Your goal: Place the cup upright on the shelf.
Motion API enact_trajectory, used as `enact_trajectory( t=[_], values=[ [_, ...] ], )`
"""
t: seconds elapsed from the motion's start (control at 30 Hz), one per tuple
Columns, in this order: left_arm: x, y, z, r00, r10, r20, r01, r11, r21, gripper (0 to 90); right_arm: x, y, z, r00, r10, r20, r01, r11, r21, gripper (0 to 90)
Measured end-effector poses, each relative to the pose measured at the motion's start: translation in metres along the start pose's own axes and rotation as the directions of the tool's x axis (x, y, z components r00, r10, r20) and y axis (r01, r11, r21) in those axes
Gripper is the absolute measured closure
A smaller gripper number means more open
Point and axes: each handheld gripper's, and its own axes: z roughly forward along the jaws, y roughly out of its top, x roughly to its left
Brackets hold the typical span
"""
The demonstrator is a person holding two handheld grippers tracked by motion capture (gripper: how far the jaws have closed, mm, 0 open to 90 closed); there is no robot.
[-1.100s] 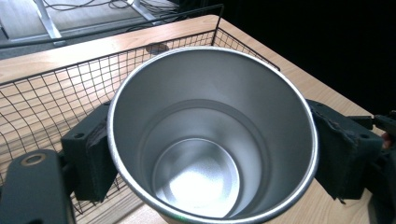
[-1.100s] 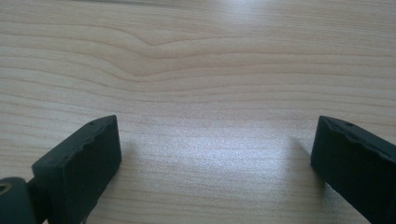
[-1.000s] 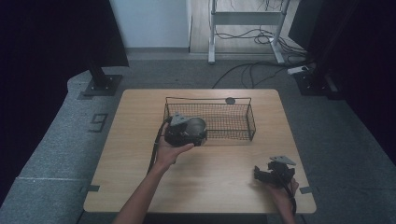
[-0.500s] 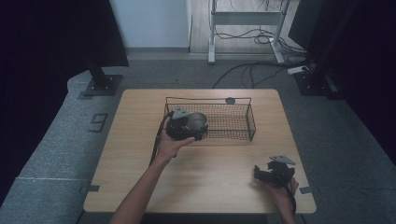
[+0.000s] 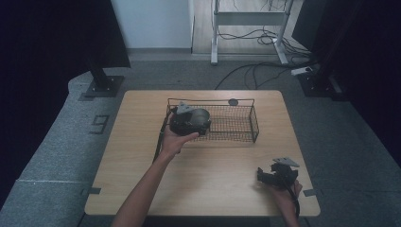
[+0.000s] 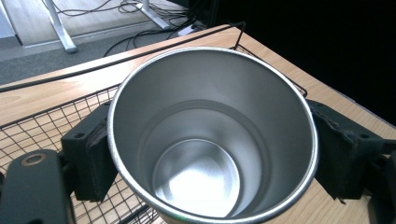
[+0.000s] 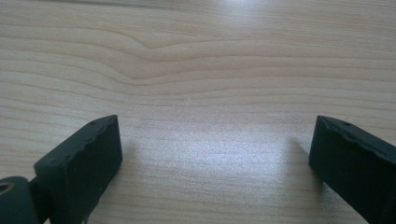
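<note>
Steel cup (image 6: 212,135): rigid, smooth, likely slippery; my left tool (image 6: 212,154) clamps its sides below rim, over wire basket (image 5: 236,125). Right tool (image 7: 212,154) wide, empty.

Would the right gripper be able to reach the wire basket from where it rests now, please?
Probably yes: the right gripper sits open near the table's front edge, with bare wood between it and the wire basket.

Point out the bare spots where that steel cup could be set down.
Most of the wire basket right of the left gripper and its steel cup is bare. So is the table between basket and right gripper. Crowded: the basket's left end.
</note>
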Motion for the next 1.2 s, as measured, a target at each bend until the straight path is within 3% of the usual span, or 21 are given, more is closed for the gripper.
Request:
enact_trajectory(
  t=[0.27,0.9,1.2],
  values=[
    [0.003,0.005,0.008,0.9997,0.018,-0.018,-0.018,0.9997,0.018,14.8,0.0,0.0,0.0,1.0,0.001,-0.001,-0.001,1.0,0.001,2.5],
    [0.016,0.023,0.025,0.9988,0.013,-0.046,-0.012,0.9995,0.03,14.8,0.0,0.0,0.0,1.0,0.0,-0.001,0.0,1.0,0.001,2.5],
    [0.023,0.021,0.039,0.998,0.004,-0.063,-0.001,0.9987,0.051,14.8,0.0,0.0,0.0,1.0,0.001,-0.001,-0.001,1.0,0.001,2.5]
  ],
)
